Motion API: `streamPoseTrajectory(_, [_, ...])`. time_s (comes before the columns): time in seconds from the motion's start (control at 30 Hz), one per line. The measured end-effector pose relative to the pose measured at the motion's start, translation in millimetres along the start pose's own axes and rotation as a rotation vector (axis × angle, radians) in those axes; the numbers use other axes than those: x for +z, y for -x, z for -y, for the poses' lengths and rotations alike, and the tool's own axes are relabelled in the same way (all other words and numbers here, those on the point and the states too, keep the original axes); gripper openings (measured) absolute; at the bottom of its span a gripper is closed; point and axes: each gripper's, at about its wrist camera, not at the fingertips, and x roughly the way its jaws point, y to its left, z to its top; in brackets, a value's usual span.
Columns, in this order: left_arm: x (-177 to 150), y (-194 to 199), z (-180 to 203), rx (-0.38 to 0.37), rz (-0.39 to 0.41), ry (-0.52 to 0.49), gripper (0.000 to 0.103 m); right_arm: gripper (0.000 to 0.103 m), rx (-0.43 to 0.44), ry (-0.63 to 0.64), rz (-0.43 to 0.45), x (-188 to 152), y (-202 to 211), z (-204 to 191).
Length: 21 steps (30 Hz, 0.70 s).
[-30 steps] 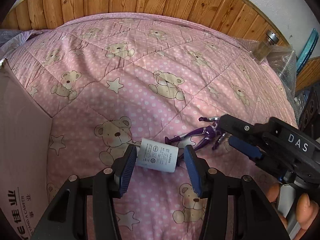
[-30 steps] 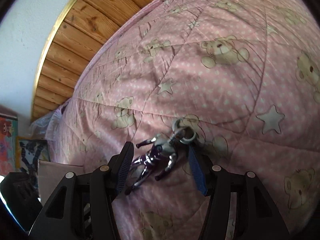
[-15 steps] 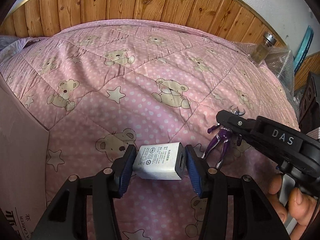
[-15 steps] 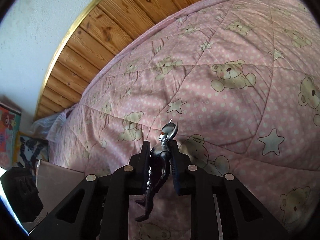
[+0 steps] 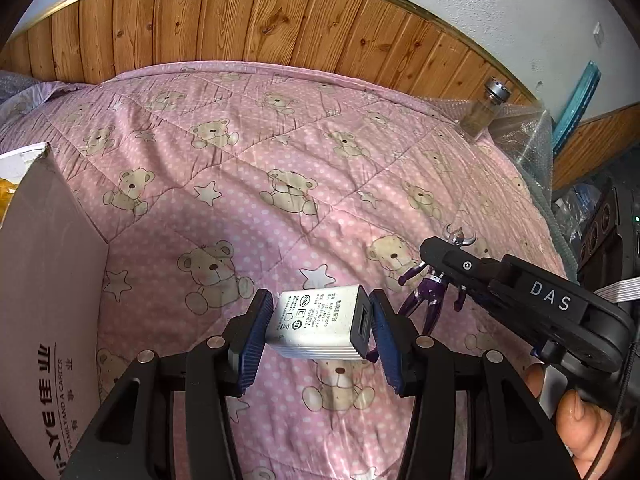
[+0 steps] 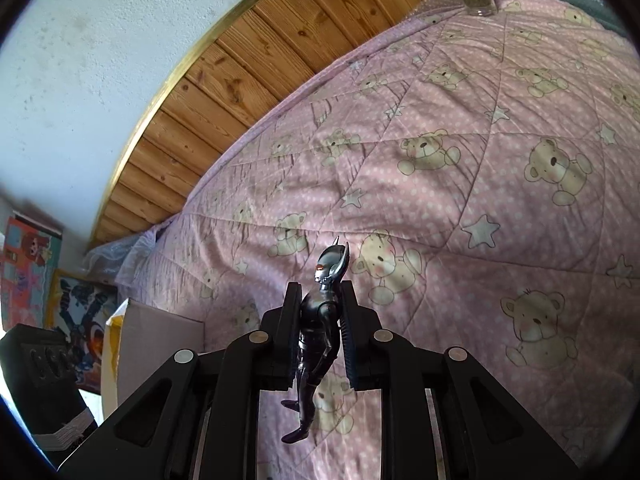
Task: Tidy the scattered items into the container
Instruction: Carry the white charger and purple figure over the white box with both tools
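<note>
My left gripper (image 5: 318, 330) is shut on a white power adapter (image 5: 316, 326), held clear above the pink bear quilt (image 5: 248, 152). To its right, the right gripper (image 5: 444, 264) holds a purple and silver toy figure (image 5: 430, 286) in the air. In the right wrist view that gripper (image 6: 318, 330) is shut on the toy figure (image 6: 316, 328) around its torso, horned head up, legs hanging below the pads. The cardboard box (image 5: 44, 300) stands at the left edge of the bed, and the cardboard box (image 6: 156, 344) shows low left in the right wrist view.
A glass jar (image 5: 486, 110) with a metal lid stands at the far right corner of the bed beside clear bubble wrap (image 5: 520, 136). A wooden headboard (image 5: 240, 24) runs behind the bed. A hand (image 5: 580, 424) grips the right tool. Dark equipment (image 5: 608, 220) stands off the right edge.
Both grippers shut on their items and lifted them off the quilt: the left took the adapter, the right the toy figure, which now hangs upright. Both views have risen.
</note>
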Motion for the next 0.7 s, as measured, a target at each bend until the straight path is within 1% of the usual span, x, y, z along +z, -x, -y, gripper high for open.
streamPoseTrajectory(0.2, [-22.7,37.3,12.5,-0.034,0.021,-0.024,0.051,0.019,0.010,-0.003,-0.011,-32.4,33.8,-7.7])
streamPoseTrajectory(0.53, [-76.0,98.5,28.6,-0.067,0.042,-0.039,0.051,0.019,0.021,0.045,-0.009,-90.0,95.5,-24.0])
streamPoseTrajectory(0.7, [-91.8,132.1,30.3,-0.069,0.087,-0.041,0.051,0.019,0.025,0.082,0.013,-107.9,124.0,-36.4])
